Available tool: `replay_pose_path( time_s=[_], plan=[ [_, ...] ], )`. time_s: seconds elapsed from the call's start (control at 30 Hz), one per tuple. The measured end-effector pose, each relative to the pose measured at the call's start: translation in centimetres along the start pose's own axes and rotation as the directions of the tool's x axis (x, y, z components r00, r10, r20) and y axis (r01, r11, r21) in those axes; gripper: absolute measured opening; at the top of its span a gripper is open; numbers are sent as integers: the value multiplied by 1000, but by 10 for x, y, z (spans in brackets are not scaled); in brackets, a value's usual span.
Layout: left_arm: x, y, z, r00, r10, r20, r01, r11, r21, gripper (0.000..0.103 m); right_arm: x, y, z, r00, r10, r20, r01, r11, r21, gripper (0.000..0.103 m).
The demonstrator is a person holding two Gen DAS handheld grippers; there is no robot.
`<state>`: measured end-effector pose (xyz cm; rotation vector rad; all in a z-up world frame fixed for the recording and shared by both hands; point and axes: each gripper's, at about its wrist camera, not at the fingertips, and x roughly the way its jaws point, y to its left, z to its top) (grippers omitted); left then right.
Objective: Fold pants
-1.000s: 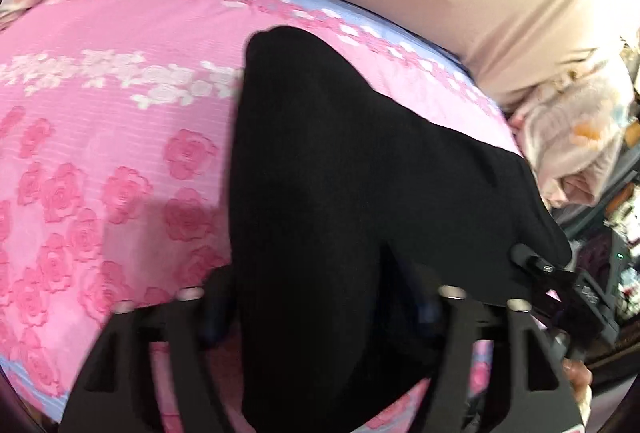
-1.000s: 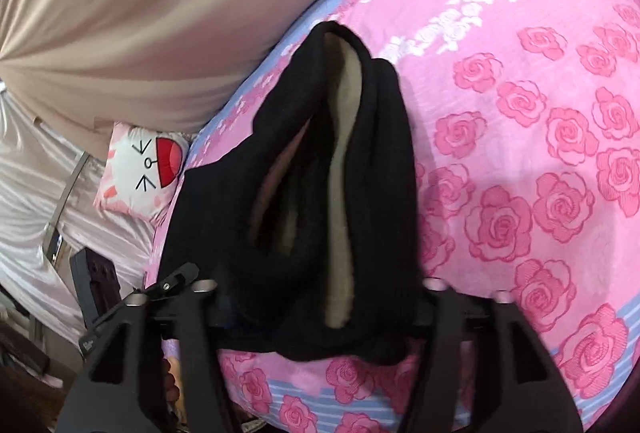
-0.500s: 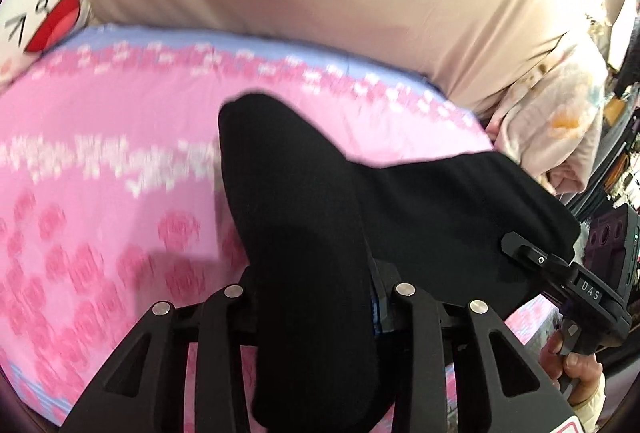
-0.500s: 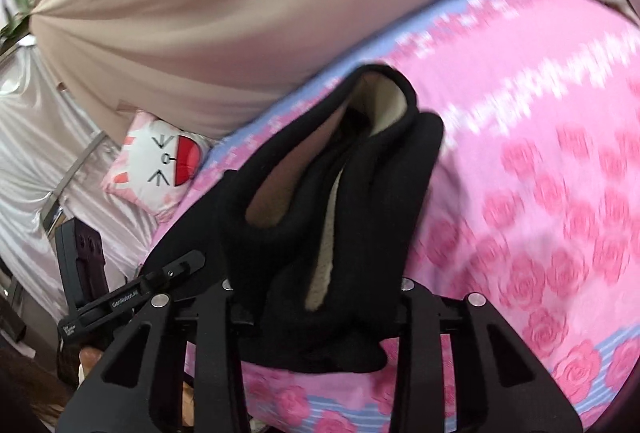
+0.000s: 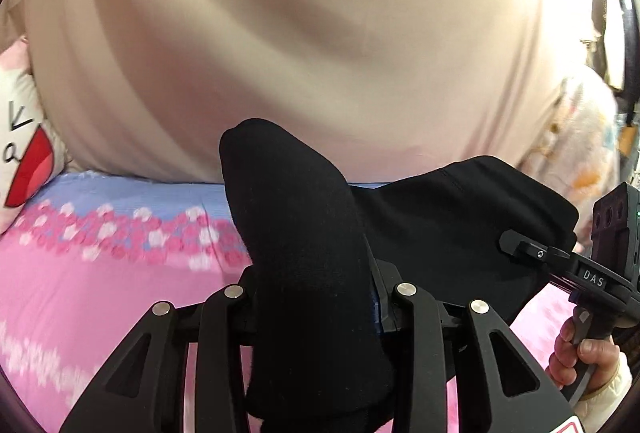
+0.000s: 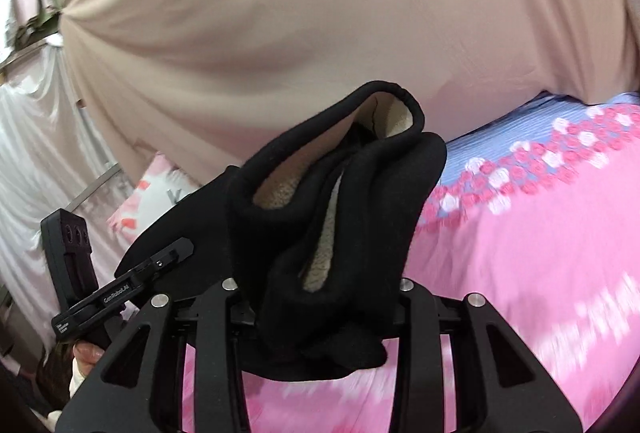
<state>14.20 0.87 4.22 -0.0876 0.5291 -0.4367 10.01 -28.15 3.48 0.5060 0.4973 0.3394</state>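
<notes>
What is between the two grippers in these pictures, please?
A span of the black pants runs from the left gripper to the right gripper, both clamped on the cloth; the left wrist view shows this best.

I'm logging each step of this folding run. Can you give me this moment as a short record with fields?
surface: pink bedspread with rose print
garment: black pants, cream fleece lining showing in the right wrist view
left tongs: shut on pants
right tongs: shut on pants
pants state: bunched in both tongs, raised off the bedspread
backdrop: beige curtain
other: cartoon pillow at the bed edge
</notes>
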Motion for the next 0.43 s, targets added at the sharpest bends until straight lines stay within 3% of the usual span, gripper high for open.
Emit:
replay_pose_path(
  time_s=[0.13, 0.17, 0.2, 0.23, 0.27, 0.3, 0.43],
  plan=[
    [98, 40, -10, 993, 24, -119, -30, 998, -50, 33, 84, -55, -10, 991, -48, -125, 60, 994, 90, 35],
    [117, 50, -19, 986, 26, -164, -38, 997, -71, 35, 110, -73, -21, 976, -85, -199, 109, 987, 114, 38],
    [145, 65, -35, 967, 31, -251, -61, 992, -113, 38, 129, -89, -34, 958, -114, -263, 156, 978, 142, 50],
    [161, 79, -51, 947, 60, -316, -114, 982, -153, 54, 126, -96, -40, 973, -66, -220, 107, 979, 176, 58],
    [156, 93, -63, 957, 56, -286, -121, 969, -216, 73, 117, -97, -40, 978, -61, -200, 99, 978, 186, 64],
    [147, 99, -67, 965, 62, -256, -127, 962, -244, 78, 112, -96, -38, 973, -72, -219, 112, 978, 176, 66],
    [94, 109, -68, 966, 160, -205, -201, 959, -201, 79, 49, -90, -32, 981, -163, -108, 178, 973, 146, 72]
  ],
)
